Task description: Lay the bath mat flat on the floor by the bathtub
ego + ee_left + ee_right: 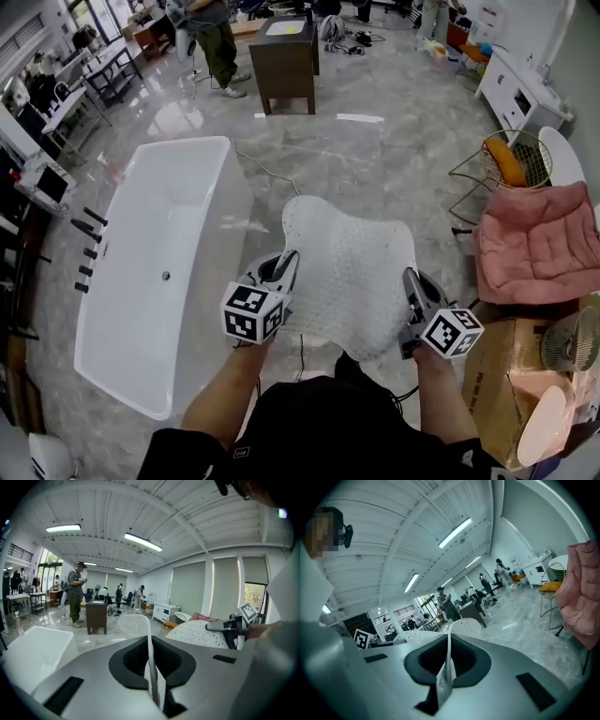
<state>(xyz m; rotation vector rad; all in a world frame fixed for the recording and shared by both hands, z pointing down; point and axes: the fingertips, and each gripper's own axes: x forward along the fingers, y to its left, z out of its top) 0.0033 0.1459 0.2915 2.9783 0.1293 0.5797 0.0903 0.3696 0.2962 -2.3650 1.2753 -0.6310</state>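
Observation:
A white dotted bath mat (349,272) hangs spread between my two grippers, above the grey marble floor to the right of the white bathtub (164,272). My left gripper (286,267) is shut on the mat's near left edge; in the left gripper view a thin white fold of the mat (151,660) runs between the jaws. My right gripper (410,286) is shut on the mat's near right edge, and in the right gripper view the mat's edge (447,667) is pinched between the jaws. The mat's far end droops forward.
A pink cushion (534,246) lies on a chair at the right, beside a wire basket (516,159) and a cardboard box (511,384). A dark cabinet (286,61) stands further off, a person (214,42) beside it. Black taps (86,248) line the tub's left side.

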